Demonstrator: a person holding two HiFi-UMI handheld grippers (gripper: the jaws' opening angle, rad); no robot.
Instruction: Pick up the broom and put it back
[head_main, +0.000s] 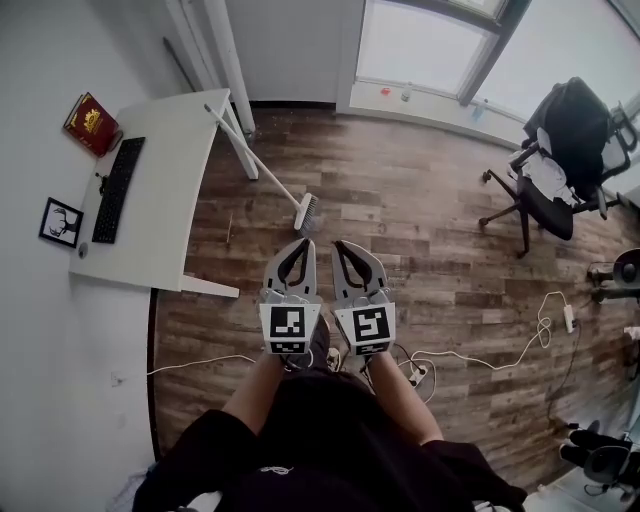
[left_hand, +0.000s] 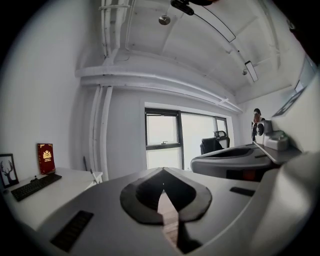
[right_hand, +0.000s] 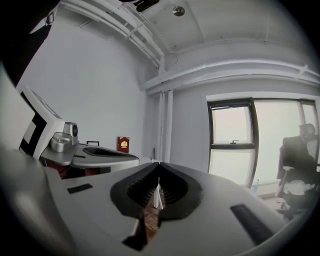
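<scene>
White-handled broom (head_main: 307, 213) is seen just ahead of left gripper (head_main: 303, 243) and right gripper (head_main: 341, 246); both are closed on nothing.

No word or number can be read anywhere. The red book (head_main: 92, 122) on the desk (head_main: 160, 200) carries a gold emblem and gold print, too small to read. The left gripper (head_main: 304, 242) and the right gripper (head_main: 340, 244) each bear a black-and-white square marker (head_main: 290, 325), a pattern without letters.
</scene>
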